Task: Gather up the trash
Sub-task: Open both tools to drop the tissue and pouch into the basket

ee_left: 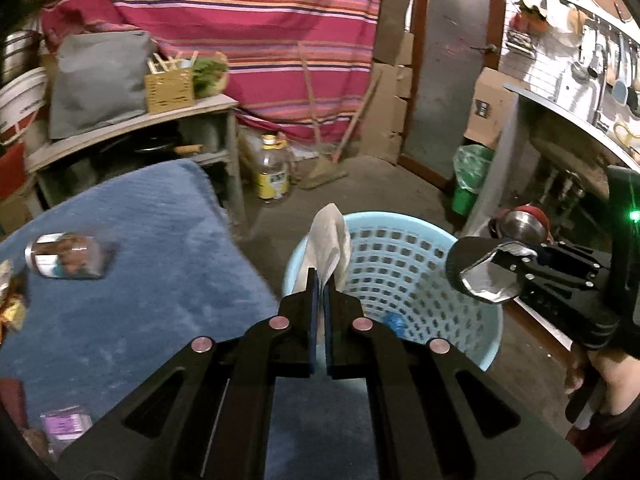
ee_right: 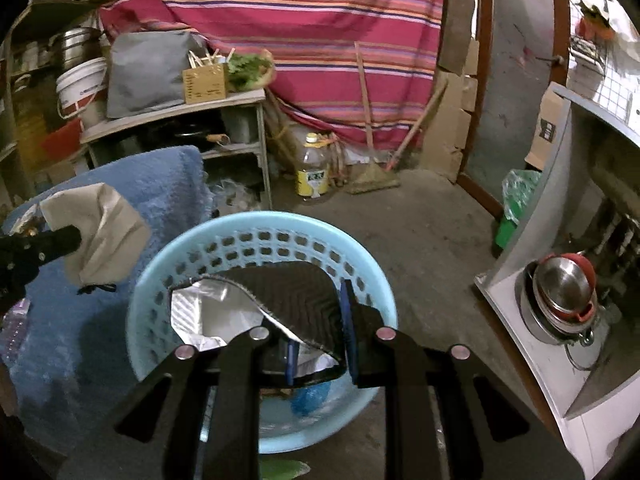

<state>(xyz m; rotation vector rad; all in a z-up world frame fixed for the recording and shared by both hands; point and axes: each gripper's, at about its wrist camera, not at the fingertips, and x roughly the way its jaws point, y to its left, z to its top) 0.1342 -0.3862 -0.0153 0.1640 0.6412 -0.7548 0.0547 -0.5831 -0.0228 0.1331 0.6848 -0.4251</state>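
Pale blue perforated plastic basket stands on the grey concrete floor, just right of a blue fuzzy cloth-covered counter.

From the left wrist view, the left tool is pinched tight on a crumpled beige paper wrapper, held upright over the near left rim of the basket. On the counter to the left lies a blurred shiny can on its side, with a small purple-labelled clear packet nearer and some orange-yellow wrappers at the left edge; the right wrist view shows none of these clearly. The same view shows the right tool from the side at the right, gripping a black pouch with a silver foil lining near the basket's right rim.

The right wrist view looks down into the basket: the right tool is clamped on the black pouch, whose open mouth shows the silver inside, hanging above the basket's opening. A blue crumpled scrap lies at the basket bottom. The left tool shows at the left with its paper wrapper over the counter edge, beside the basket rim. At the far right, stacked steel bowls sit on a low shelf.
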